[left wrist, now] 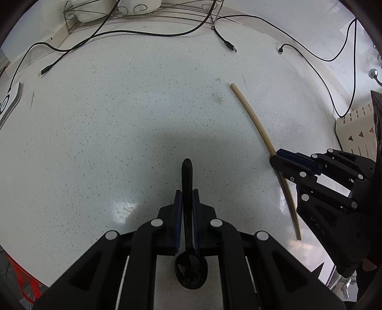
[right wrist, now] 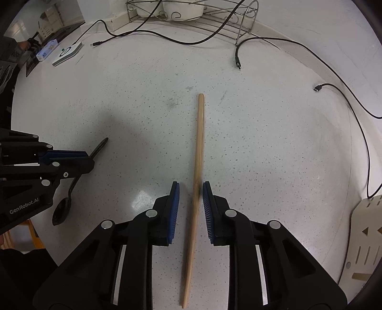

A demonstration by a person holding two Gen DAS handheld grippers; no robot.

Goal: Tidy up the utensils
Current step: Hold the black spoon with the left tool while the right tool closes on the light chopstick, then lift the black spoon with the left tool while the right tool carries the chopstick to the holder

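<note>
My left gripper [left wrist: 187,198] is shut on the handle of a black spoon [left wrist: 188,240]; the bowl hangs back toward the camera and the handle tip points forward. The spoon also shows in the right wrist view [right wrist: 69,190], held by the left gripper [right wrist: 88,158] above the white speckled counter [right wrist: 143,100]. A long wooden chopstick [right wrist: 199,152] lies between the blue pads of my right gripper [right wrist: 191,190], which is open around it with gaps on both sides. In the left wrist view the chopstick [left wrist: 256,121] runs past the right gripper [left wrist: 277,158].
Black USB cables [left wrist: 229,45] trail over the back of the counter. A wire dish rack [right wrist: 191,14] stands at the back wall. A beige perforated tray [right wrist: 365,240] sits at the right edge. A small white device [right wrist: 68,53] lies at the back left.
</note>
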